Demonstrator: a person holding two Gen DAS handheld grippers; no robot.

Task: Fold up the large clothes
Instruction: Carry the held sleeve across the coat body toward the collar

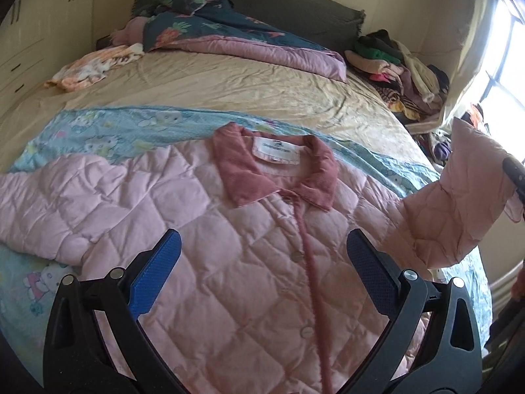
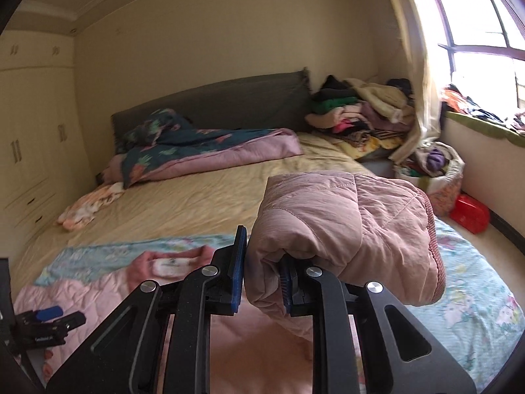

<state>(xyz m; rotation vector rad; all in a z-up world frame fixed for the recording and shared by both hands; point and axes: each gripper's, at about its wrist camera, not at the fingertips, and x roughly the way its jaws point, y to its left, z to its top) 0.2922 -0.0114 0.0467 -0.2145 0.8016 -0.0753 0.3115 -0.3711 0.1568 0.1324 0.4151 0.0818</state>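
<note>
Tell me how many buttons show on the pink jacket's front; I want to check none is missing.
2: one button beside the placket below the collar, another button lower down. Others may be hidden beneath the left gripper frame.

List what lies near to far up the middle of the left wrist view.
Left gripper → pink quilted jacket → its collar → blue cartoon sheet → beige bedsheet → floral quilt → grey headboard.

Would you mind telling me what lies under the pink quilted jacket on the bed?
A light blue cartoon-print sheet shows beneath the pink quilted jacket, over the beige bedsheet. Whatever lies directly under its body is covered.
</note>
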